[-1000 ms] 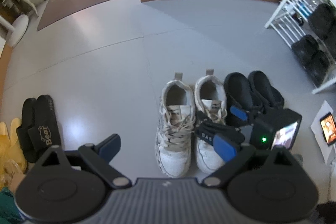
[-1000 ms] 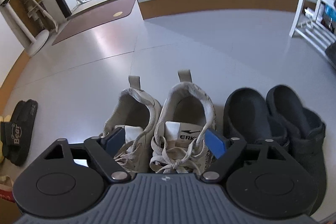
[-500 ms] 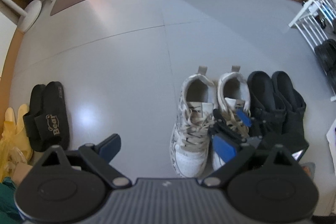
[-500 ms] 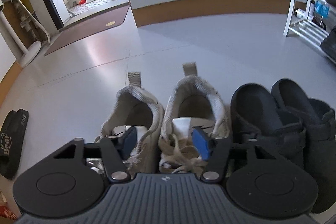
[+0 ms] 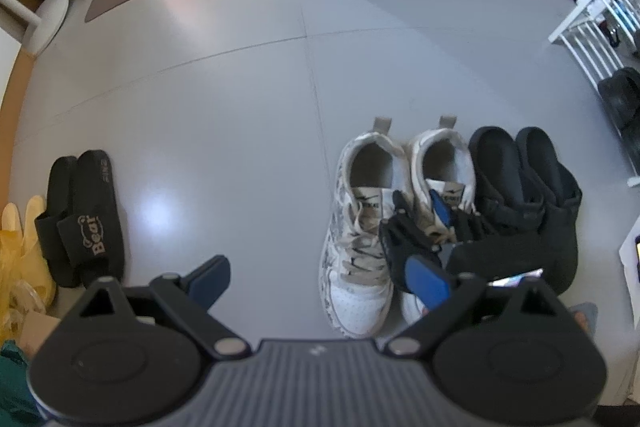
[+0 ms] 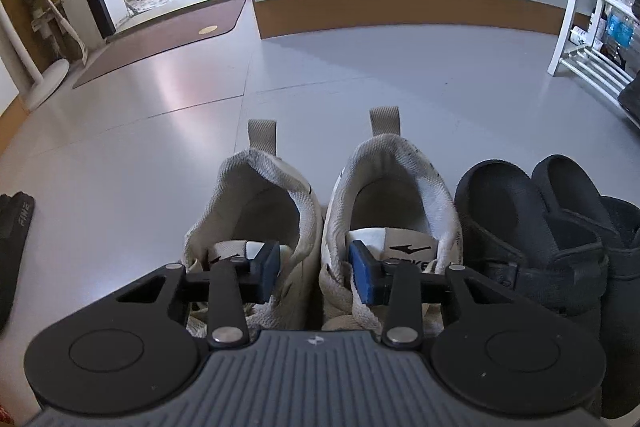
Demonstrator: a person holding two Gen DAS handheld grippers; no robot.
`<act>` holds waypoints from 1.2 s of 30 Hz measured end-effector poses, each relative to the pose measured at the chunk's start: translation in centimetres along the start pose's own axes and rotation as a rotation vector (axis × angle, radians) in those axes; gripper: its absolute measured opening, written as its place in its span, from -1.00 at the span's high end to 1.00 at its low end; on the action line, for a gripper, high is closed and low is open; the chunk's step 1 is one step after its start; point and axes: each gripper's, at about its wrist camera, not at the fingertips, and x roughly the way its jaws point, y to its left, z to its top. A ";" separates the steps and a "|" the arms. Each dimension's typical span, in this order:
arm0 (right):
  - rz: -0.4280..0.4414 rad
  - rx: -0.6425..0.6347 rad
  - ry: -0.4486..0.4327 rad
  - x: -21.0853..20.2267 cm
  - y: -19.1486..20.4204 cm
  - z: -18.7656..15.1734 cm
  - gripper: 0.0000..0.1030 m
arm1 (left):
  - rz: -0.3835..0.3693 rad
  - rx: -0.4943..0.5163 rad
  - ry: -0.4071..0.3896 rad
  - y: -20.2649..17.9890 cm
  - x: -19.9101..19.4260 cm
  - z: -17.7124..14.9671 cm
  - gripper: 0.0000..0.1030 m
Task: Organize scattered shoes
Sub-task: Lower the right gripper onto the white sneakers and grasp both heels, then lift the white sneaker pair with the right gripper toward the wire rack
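Yellow things [image 5: 24, 247]: far left on the floor, cut off by the edge.
Black sandals [image 5: 80, 219]: two side by side, next to the yellow things.
Left gripper [image 5: 316, 275]: points down over bare grey floor [image 5: 224, 131]; its blue fingers stand wide apart with nothing between them.
White sneakers [image 6: 320, 227]: two side by side, touching, heels away from the camera.
Right gripper [image 6: 316, 269]: one blue finger [image 6: 362, 275] is inside each sneaker; the jaws have just been closing, squeezing the two inner walls together.
Black clogs [image 6: 560, 239]: just right of the sneakers, touching them.
White rack [image 6: 592, 27]: far right, by the wall.
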 end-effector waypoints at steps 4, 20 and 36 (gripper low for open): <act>0.007 -0.014 -0.012 0.3 0.0 -0.3 0.25 | -0.016 0.023 -0.003 -1.0 0.0 0.2 -0.86; 0.008 -0.042 -0.061 0.6 0.1 -1.2 0.55 | -0.029 0.013 -0.043 -1.6 -1.2 0.8 -0.85; 0.035 -0.003 -0.206 -2.4 0.0 0.1 0.59 | -0.058 -0.005 -0.116 -1.6 -2.8 0.5 -0.68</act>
